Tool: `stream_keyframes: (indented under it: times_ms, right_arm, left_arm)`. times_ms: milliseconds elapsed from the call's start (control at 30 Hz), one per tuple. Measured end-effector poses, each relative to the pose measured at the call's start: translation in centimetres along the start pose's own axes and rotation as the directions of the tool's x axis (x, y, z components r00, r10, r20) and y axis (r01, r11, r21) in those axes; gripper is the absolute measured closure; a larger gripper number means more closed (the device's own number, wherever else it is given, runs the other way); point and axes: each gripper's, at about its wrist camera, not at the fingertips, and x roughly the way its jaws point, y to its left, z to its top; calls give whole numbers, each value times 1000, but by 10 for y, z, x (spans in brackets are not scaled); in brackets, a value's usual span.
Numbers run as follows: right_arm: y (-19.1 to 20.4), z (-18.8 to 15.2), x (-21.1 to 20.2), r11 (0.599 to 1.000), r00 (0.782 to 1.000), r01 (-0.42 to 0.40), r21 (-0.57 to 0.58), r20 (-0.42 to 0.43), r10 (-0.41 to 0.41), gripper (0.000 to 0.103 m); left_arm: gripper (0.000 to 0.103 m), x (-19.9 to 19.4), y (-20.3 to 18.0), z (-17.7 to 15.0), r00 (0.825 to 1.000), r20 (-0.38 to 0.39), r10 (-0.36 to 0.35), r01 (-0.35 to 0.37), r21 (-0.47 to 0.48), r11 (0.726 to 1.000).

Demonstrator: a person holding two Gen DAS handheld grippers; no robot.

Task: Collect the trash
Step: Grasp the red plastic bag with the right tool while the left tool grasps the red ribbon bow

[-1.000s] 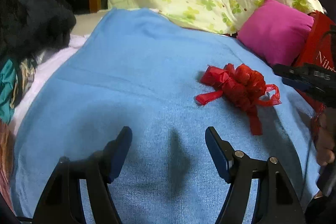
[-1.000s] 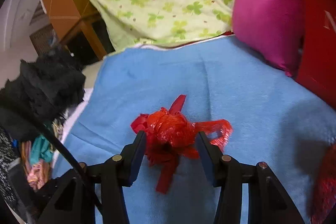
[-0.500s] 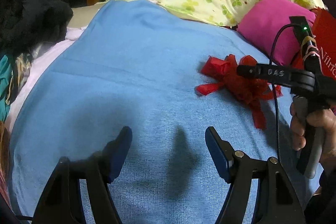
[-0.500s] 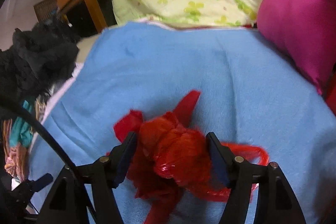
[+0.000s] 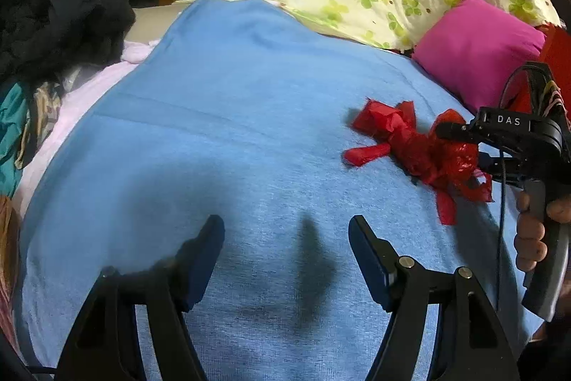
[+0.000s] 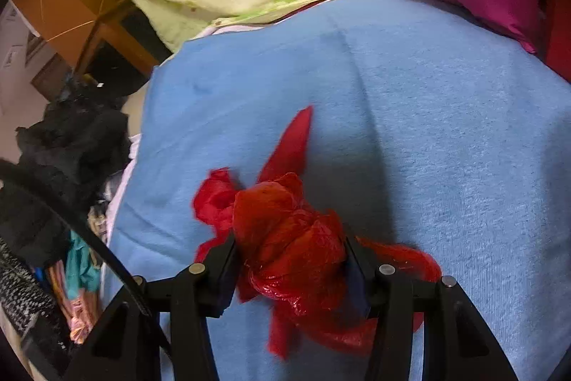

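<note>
Your right gripper (image 6: 291,265) is closing its jaws around the crumpled red plastic bag (image 6: 285,238), which sits at 3 o'clock on the blue knit blanket (image 5: 214,131). Your left gripper (image 5: 285,256) hangs wide and empty, probably just keeping clear.

Right claw (image 6: 291,263) closing around red bag (image 6: 285,238)

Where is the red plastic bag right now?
The red plastic bag lies crumpled on the blue blanket, between the closing fingers of the right gripper. In the left wrist view it sits at right, below the pink pillow.
</note>
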Motion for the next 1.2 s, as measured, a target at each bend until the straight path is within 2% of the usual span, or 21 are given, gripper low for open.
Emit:
stream_keyframes:
  times_ms: [133, 300, 367, 433, 567, 600, 700, 767, 833, 900, 1000, 1067, 1100, 1200]
  right_arm:
    - [8, 2, 2, 1000, 998, 8, -21, 67, -7, 49]
    - [33, -9, 25, 996, 1000, 3, -87, 14, -2, 48]
    - [45, -15, 31, 992, 995, -88, -91, -47, 84, 48]
    - [53, -25, 35, 982, 978, -173, -81, -132, 161, 47]
    - [74, -50, 31, 962, 947, -243, -121, -244, 209, 47]
    - [78, -59, 28, 958, 933, -264, -110, -281, 225, 47]
    - [78, -76, 20, 949, 897, -312, -38, -342, 281, 47]
    - [72, -84, 3, 940, 883, -341, 21, -335, 328, 47]
    - [62, -88, -13, 943, 897, -330, 36, -299, 325, 47]
    - [45, -88, -33, 962, 933, -271, 42, -235, 274, 47]
    - [14, -83, -65, 977, 969, -202, 68, -129, 209, 47]
    - [-4, -77, -81, 984, 983, -157, 81, -80, 163, 47]
    - [-13, -75, -86, 992, 992, -99, 75, -71, 105, 47]
    - [-31, -73, -83, 995, 993, -22, 101, -111, 34, 38]
  left_arm:
    - [30, -1, 9, 2, 999, 8, 35, -34, -33, 999]
    - [30, 1, 24, 5, 996, 9, 83, -82, -76, 994]
    - [30, 0, 32, 8, 995, 15, 103, -101, -101, 990]
    - [30, -3, 45, 11, 991, 28, 130, -125, -140, 982]
    - [30, -7, 69, 15, 987, 40, 154, -142, -218, 966]
    - [30, -7, 74, 16, 987, 41, 157, -143, -236, 961]
    - [30, -7, 77, 15, 987, 43, 153, -138, -243, 960]
    - [30, -6, 73, 15, 990, 47, 136, -122, -224, 967]
    - [30, -6, 66, 16, 992, 59, 113, -99, -197, 975]
    - [30, -6, 56, 17, 994, 71, 85, -72, -161, 984]
    - [30, -3, 39, 18, 997, 79, 27, -19, -99, 995]
    - [30, 1, 24, 17, 997, 73, 10, -6, -46, 999]
    - [30, 3, 19, 18, 997, 71, 8, -6, -26, 1000]
    - [30, 10, 6, 19, 998, 57, -17, 16, 20, 1000]
